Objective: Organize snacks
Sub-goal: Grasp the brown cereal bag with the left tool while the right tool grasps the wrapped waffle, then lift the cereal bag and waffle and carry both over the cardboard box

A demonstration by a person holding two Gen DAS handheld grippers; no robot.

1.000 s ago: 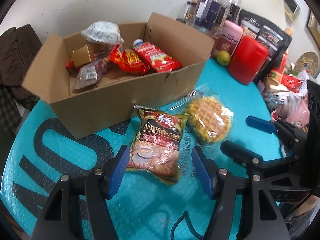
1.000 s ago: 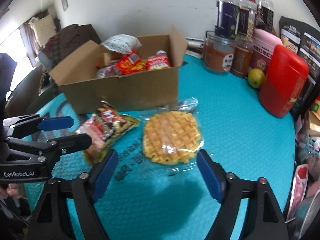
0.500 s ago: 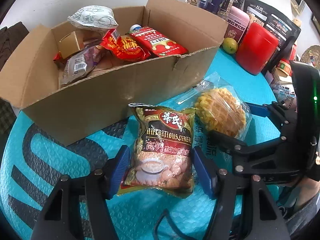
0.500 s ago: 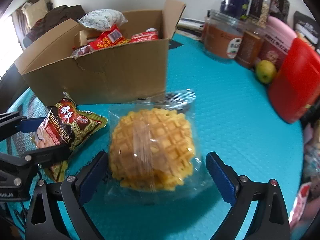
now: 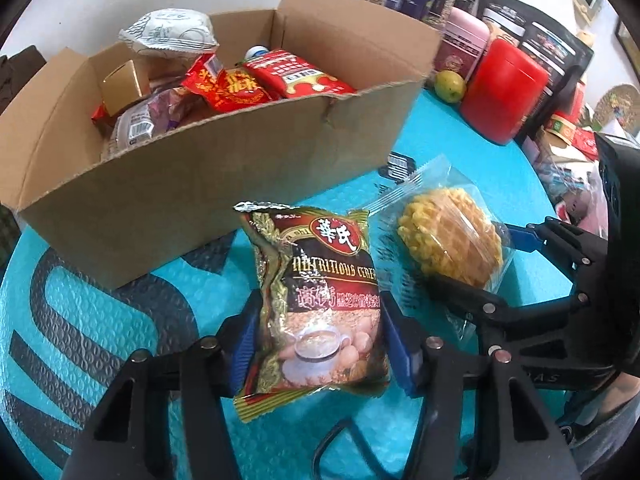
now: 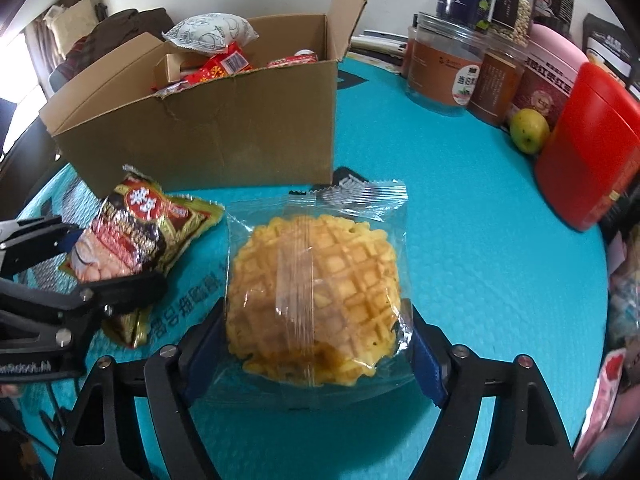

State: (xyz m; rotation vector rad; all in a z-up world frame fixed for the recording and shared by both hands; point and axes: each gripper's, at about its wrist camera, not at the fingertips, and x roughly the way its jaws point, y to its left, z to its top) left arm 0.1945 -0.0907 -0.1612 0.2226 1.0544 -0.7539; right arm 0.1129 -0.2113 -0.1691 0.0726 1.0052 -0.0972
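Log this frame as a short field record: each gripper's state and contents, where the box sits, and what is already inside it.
left gripper: jaws just been closing, pads against the cereal packet
right gripper: jaws just been closing, pads at the sides of the wrapped waffle
cardboard box: open, on the teal mat, behind both packets
box contents: red snack packs, white pouch, others
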